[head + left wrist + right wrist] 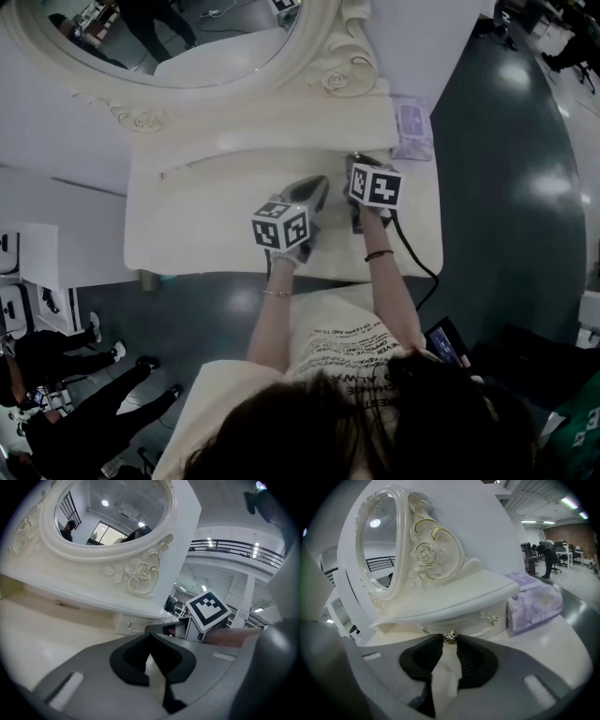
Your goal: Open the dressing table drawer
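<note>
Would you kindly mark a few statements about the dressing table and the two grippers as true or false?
1. The right gripper has its fingers on a knob of the drawer. True.
2. The tissue box sits at the left end of the table. False: it sits at the right end, beside the drawer.
3. The left gripper holds the tissue box. False: its fingers are together with nothing between them.
4. The mirror stands above the drawer. True.
</note>
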Motion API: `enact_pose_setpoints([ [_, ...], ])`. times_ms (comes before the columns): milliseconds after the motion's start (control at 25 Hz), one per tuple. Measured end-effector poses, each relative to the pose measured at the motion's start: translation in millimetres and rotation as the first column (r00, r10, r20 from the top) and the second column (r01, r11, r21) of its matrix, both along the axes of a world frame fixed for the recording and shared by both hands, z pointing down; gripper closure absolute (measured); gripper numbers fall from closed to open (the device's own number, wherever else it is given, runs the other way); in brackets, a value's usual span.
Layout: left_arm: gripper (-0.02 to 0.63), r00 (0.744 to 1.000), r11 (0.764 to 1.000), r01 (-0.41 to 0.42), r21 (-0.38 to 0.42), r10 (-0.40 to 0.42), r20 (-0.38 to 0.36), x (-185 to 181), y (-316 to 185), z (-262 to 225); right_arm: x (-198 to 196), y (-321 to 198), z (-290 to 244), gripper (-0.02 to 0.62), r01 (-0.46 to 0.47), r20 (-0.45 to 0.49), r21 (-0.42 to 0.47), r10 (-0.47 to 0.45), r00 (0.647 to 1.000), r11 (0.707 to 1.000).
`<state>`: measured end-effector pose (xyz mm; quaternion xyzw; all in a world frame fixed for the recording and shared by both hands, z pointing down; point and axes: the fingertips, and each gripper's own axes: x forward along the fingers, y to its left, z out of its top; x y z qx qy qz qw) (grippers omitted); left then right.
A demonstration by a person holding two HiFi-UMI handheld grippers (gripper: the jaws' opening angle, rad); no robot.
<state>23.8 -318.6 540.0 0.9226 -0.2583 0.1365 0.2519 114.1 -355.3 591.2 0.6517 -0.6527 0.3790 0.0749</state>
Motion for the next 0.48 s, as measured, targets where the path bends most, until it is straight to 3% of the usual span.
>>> enact_pose_setpoints([
  [480, 0.607, 1.000, 1.000, -0.018, -0.006, 0.018, -0.003, 0.7, 9.0, 2.4, -3.2, 7.6, 0.4, 0.495, 0.002, 0.004, -0.005, -0.002, 1.000, 1.000],
])
